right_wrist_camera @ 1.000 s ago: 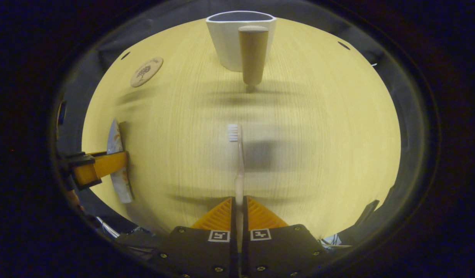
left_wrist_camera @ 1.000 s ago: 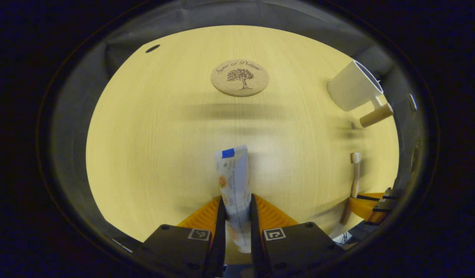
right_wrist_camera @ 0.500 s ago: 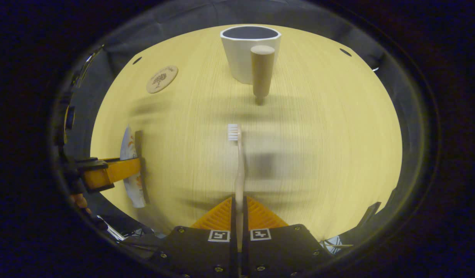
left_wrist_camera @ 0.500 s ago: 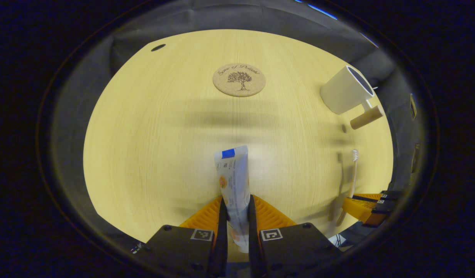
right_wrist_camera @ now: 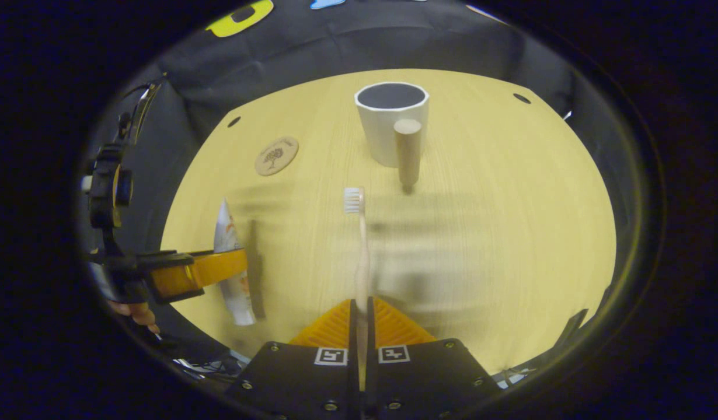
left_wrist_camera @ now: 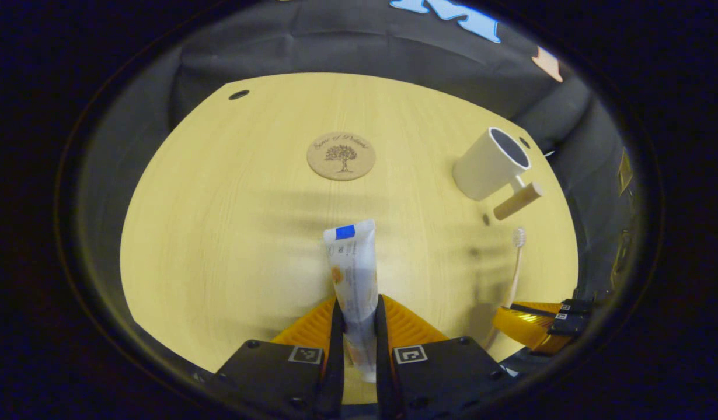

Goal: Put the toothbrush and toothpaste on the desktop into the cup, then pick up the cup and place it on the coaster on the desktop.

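Gripping toothpaste (left_wrist_camera: 353, 274) and toothbrush (right_wrist_camera: 361, 256), both grippers hover above desktop (left_wrist_camera: 230, 221).

A pale matt wood-grain counter (left_wrist_camera: 230, 221) is seen, with a rough cork coaster (left_wrist_camera: 341, 156), a matt white cup (left_wrist_camera: 486, 165) with wooden handle (left_wrist_camera: 518, 200), and a glossy plastic toothpaste tube (left_wrist_camera: 352, 274).

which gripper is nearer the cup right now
Right, likely. The right gripper, shut on the toothbrush, faces the cup head-on. The left gripper, holding the toothpaste, sits further off to its side.
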Demonstrator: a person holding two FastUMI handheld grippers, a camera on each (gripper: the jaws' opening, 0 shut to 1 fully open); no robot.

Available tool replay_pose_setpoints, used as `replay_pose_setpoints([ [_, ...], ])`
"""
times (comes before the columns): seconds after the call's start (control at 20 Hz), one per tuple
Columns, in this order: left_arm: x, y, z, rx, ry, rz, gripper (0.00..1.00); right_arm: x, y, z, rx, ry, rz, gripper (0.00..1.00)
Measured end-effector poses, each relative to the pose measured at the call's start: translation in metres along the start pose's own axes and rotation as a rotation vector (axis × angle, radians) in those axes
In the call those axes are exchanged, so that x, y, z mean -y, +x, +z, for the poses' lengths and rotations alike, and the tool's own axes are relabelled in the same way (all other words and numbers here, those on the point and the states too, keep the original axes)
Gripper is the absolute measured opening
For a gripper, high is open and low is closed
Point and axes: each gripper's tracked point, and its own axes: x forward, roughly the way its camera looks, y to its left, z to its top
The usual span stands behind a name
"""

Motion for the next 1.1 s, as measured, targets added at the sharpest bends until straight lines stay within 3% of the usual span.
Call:
replay_pose_setpoints([
  [0.5, 0.016, -0.023, 0.058, 0.215, 0.077, -0.007, 0.29, -0.005, -0.024, 0.071, 0.254, -0.018, 0.01, 0.05],
  [1.1, 0.031, -0.041, 0.126, 0.441, 0.091, -0.045, 0.3, -0.008, -0.064, 0.171, 0.578, -0.076, 0.015, 0.04],
])
